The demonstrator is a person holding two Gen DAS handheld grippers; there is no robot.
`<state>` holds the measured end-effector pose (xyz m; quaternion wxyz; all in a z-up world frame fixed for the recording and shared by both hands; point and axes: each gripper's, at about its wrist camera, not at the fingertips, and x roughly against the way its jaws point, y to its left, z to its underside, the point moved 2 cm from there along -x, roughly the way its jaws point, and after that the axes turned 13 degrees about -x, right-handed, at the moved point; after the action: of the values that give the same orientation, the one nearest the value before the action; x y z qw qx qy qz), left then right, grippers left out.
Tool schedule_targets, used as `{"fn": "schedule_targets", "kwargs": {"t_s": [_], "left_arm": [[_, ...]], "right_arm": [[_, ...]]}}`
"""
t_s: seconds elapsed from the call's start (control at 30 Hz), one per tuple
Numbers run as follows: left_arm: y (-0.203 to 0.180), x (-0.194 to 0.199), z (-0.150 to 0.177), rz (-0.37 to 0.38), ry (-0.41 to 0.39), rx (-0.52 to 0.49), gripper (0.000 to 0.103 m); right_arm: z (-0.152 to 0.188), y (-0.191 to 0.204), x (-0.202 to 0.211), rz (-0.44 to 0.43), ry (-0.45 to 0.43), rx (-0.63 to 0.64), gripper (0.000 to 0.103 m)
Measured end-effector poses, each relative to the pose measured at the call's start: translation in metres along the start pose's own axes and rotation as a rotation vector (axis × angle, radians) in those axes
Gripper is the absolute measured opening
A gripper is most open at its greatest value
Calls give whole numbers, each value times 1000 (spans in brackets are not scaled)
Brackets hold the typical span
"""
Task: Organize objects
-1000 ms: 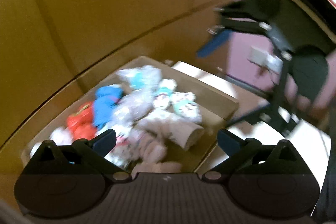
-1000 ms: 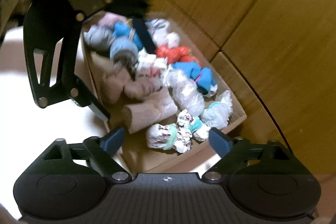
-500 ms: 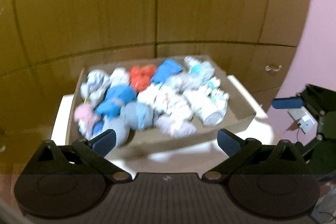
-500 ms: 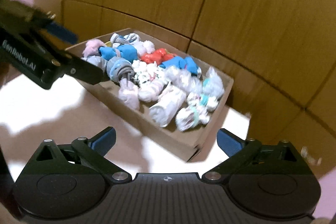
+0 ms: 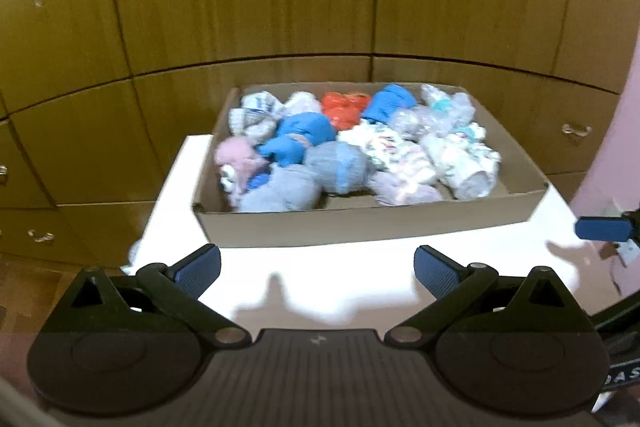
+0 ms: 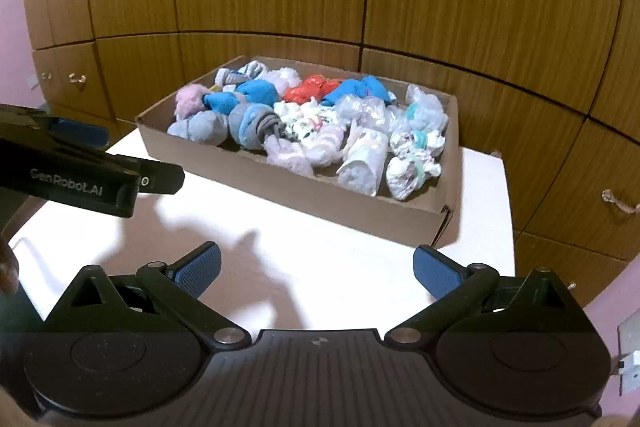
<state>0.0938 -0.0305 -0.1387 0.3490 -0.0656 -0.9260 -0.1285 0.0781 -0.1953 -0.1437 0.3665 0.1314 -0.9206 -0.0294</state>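
Both grippers, left (image 5: 316,265) and right (image 6: 316,265), have pulled back from over the box (image 6: 304,183) within 1 second, fingers spread and empty; rolled socks (image 6: 308,123) fill the box at the tabletop's (image 6: 320,263) back edge.

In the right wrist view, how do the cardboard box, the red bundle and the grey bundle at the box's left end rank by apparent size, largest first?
1. Cardboard box, clearly the largest.
2. Grey bundle.
3. Red bundle.
The two bundles look nearly alike; the red one lies farther from the camera, so their order is unsure.
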Motion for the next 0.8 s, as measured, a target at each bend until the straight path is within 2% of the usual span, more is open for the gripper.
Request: {"fn": "schedule_targets", "kwargs": {"t_s": [0.53,0.8], "left_arm": [[8,5,-7,-11,-19,-34,102],[8,13,-20,-34,-74,-46,102]], "right_arm": [[-10,15,-5,-16,-8,14,103],[-11,22,-7,-30,-10,12,103]]}}
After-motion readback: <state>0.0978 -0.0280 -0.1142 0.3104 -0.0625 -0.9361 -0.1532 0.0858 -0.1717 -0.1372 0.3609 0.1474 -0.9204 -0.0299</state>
